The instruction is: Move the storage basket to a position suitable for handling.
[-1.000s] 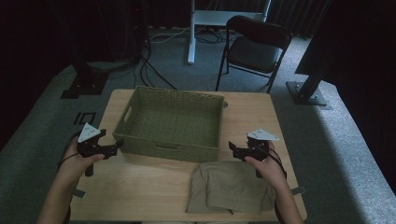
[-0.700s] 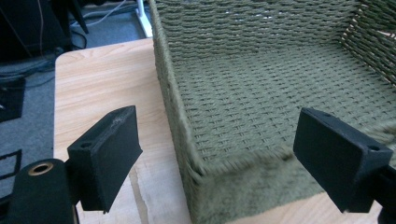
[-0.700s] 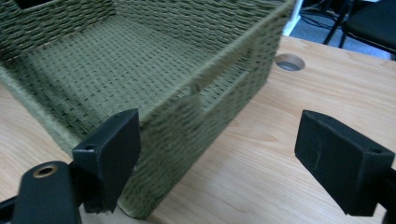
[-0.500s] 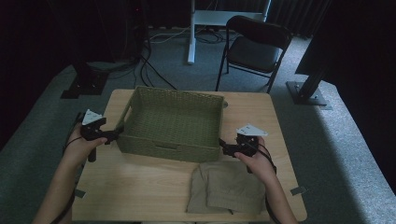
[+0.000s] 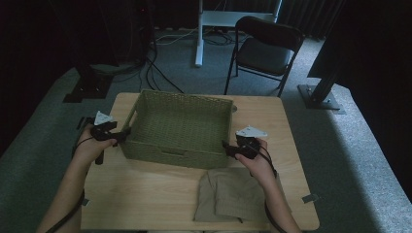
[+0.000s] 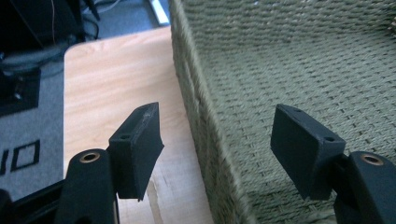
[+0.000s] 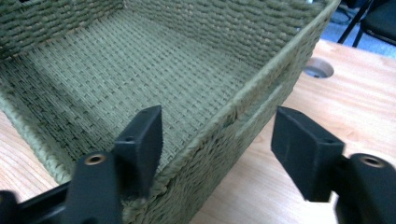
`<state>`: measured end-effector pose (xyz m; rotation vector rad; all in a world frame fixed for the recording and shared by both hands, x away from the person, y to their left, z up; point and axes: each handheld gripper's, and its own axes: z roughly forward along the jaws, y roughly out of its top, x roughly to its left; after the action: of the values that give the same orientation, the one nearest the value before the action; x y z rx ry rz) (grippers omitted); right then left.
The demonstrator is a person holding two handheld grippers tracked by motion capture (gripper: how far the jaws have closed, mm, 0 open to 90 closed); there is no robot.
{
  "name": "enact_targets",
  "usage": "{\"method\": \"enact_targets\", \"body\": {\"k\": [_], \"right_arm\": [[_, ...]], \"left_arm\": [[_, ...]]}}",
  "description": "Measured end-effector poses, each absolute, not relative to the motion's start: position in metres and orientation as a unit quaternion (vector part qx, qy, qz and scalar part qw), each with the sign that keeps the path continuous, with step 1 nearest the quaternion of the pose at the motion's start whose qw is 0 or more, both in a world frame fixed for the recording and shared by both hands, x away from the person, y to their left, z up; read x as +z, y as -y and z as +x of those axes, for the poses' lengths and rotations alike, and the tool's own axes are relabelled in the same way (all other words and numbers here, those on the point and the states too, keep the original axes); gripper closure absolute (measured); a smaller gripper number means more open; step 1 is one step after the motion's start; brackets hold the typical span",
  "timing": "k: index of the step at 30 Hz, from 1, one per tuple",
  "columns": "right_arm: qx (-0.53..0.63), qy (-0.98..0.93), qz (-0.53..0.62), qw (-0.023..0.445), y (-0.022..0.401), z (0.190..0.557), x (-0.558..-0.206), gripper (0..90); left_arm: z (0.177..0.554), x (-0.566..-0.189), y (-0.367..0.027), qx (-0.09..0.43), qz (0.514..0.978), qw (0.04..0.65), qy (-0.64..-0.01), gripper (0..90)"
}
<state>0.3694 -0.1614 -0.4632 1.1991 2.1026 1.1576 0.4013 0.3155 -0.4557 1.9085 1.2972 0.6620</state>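
A green woven basket (image 5: pixel 180 127) stands empty in the middle of the wooden table (image 5: pixel 145 194). My left gripper (image 5: pixel 125 134) is open at the basket's left wall, and in the left gripper view that wall (image 6: pixel 205 130) runs up between the two jaws of the left gripper (image 6: pixel 217 144). My right gripper (image 5: pixel 227 148) is open at the basket's right front corner. In the right gripper view the basket rim (image 7: pixel 243 98) passes between the jaws of the right gripper (image 7: pixel 217 140), one inside the basket and one outside. A folded khaki cloth (image 5: pixel 233 194) lies at the table's front, under my right forearm.
A black folding chair (image 5: pixel 265 53) and a white desk leg (image 5: pixel 199 34) stand beyond the table's far edge. Cables and black stand bases (image 5: pixel 87 87) lie on the grey carpet to the left. A round hole (image 7: pixel 318 68) is cut in the tabletop beside the basket.
Both grippers have moved inward from the table's sides to the basket, and each now straddles a wall of it. The basket and cloth have not moved.
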Motion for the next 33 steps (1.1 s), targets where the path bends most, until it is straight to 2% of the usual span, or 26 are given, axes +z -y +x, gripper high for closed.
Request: {"method": "enact_targets", "body": {"k": [3,5,8,9,12,14,17,19,33], "right_arm": [[0.417,-0.757,0.447,0.231,0.158,0.368,-0.465,41.0],[0.414,-0.750,0.461,0.232,0.155,0.366,-0.465,47.1],[0.405,-0.748,0.471,0.234,0.150,0.364,-0.464,49.7],[0.401,-0.747,0.474,0.239,0.147,0.363,-0.464,53.3],[0.399,-0.746,0.473,0.243,0.142,0.362,-0.466,59.6],[0.399,-0.741,0.481,0.245,0.141,0.361,-0.466,61.3],[0.399,-0.735,0.490,0.245,0.140,0.361,-0.465,62.7],[0.401,-0.733,0.493,0.244,0.140,0.361,-0.466,63.0],[0.408,-0.719,0.508,0.240,0.137,0.369,-0.466,71.2]], "left_arm": [[0.402,-0.461,-0.316,0.247,0.747,0.342,-0.513,47.0],[0.401,-0.462,-0.315,0.248,0.747,0.350,-0.507,49.9],[0.401,-0.463,-0.313,0.248,0.742,0.352,-0.513,52.8],[0.401,-0.464,-0.313,0.250,0.741,0.351,-0.515,54.1],[0.401,-0.467,-0.309,0.272,0.739,0.347,-0.509,57.4],[0.402,-0.468,-0.305,0.275,0.735,0.345,-0.515,62.7],[0.400,-0.471,-0.303,0.260,0.721,0.365,-0.529,76.6],[0.398,-0.474,-0.305,0.260,0.704,0.379,-0.542,81.3],[0.371,-0.475,-0.306,0.268,0.685,0.378,-0.563,82.2]]}}
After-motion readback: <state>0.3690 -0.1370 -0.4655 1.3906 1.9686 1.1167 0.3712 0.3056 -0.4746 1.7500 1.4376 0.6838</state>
